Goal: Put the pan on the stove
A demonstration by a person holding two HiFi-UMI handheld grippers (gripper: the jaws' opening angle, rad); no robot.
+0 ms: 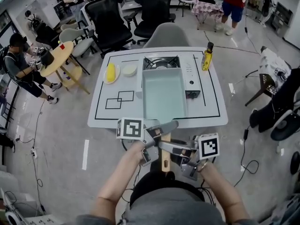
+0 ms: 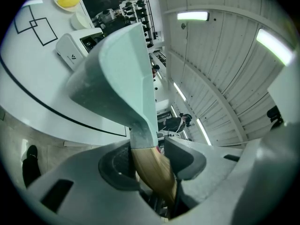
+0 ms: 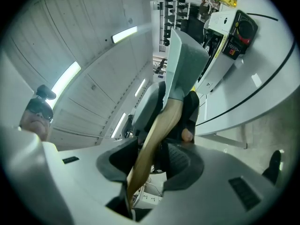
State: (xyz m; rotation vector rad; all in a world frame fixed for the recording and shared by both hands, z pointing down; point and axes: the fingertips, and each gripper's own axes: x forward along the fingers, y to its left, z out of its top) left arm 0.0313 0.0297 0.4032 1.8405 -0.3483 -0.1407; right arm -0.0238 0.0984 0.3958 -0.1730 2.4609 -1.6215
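Observation:
A pale green rectangular pan [image 1: 163,95] with a wooden handle [image 1: 165,156] is held over the white table [image 1: 105,118]. Its far end reaches the burner of the portable gas stove [image 1: 161,63]; I cannot tell whether it rests on it. My left gripper [image 1: 157,134] is shut on the handle close to the pan body. My right gripper [image 1: 176,149] is shut on the handle further back. In the left gripper view the handle [image 2: 152,165] runs between the jaws up to the pan [image 2: 122,74]. The right gripper view shows the handle [image 3: 157,139], the pan [image 3: 185,64] and the stove [image 3: 229,25].
A yellow oil bottle [image 1: 206,56] stands right of the stove. A plate with yellow food [image 1: 111,72] and a small bowl [image 1: 129,70] sit to its left. A grey chair [image 1: 166,35] is behind the table. People and office chairs are further off.

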